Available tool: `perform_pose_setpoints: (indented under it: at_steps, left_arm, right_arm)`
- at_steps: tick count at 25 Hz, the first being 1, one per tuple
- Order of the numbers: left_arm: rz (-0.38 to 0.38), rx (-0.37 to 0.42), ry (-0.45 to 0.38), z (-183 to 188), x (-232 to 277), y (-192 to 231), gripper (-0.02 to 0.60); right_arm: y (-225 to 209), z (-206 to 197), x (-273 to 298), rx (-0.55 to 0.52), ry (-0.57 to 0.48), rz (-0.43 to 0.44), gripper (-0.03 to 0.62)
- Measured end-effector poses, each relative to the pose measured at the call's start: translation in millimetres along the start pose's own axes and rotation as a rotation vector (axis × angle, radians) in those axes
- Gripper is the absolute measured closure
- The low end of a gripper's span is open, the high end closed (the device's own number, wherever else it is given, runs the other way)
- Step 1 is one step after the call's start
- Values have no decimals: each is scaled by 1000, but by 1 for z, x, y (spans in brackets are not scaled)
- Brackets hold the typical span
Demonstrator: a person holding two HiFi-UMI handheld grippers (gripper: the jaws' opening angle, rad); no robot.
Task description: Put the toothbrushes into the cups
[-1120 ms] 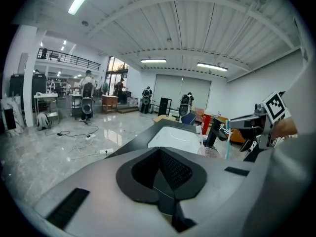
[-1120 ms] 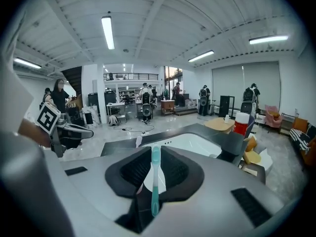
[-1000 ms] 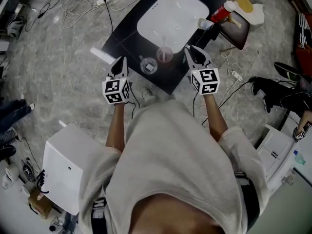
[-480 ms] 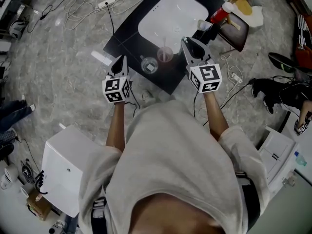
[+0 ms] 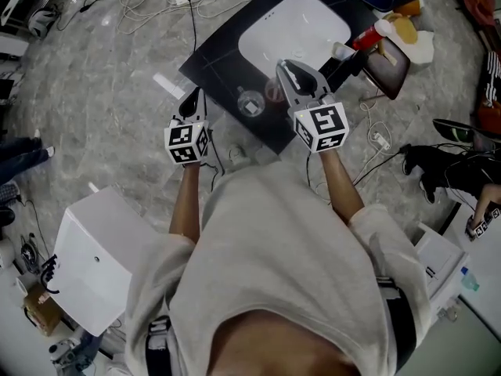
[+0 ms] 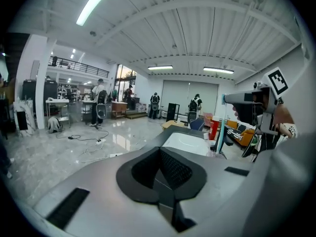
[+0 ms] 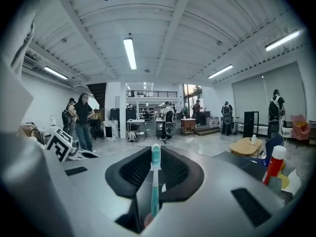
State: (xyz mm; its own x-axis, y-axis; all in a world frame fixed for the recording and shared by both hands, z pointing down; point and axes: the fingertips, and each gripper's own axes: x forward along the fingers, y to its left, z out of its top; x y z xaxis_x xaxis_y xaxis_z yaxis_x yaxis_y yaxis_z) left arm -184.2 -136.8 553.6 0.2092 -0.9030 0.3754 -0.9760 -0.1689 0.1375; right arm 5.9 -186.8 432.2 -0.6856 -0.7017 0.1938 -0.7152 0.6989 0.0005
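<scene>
Movement is confined almost wholly to the right gripper (image 5: 300, 81). It has been carried up and to the left in the head view, from a place at the right of the cups to one just above centre, where its jaws are now laid over the pink cup (image 5: 271, 92). The left gripper (image 5: 191, 104) has hardly been shifted and is held at centre left, beside the near left edge of the black counter (image 5: 223, 57). From this it is judged that the carry is nearly done and that lowering the brush into a cup is the step in hand; no toothbrush is yet seen standing in either cup. In the right gripper view the jaws are seen clamped on a teal toothbrush (image 7: 154, 181), which is pinched between the pads with its head up at the jaw tips and its handle hanging below. In the left gripper view the jaws are brought together with nothing between them. Just beyond the left gripper, the clear cup (image 5: 250, 103) is seen on the counter beside the pink one, with no brush in it. Farther off, toward the upper middle of the frame, the white basin (image 5: 309, 22) is set into the counter, with a red bottle (image 5: 368, 37) at its right.
</scene>
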Motion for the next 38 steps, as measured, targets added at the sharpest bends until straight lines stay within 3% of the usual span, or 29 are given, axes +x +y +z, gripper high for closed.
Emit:
perform_pose_setpoints:
  at_steps: [14,36,38]
  left_arm:
    - [135,-54,-9,-15,-44,40,554]
    - [138,-71,30,-31,-38,43,555]
    - [137,-70,29,-30,-36,43,555]
  right_arm:
    - [68,-15,33,8,35,180,519]
    - [69,-113,60,42,220,195,517]
    - [69,-114,60,42,219,200,487]
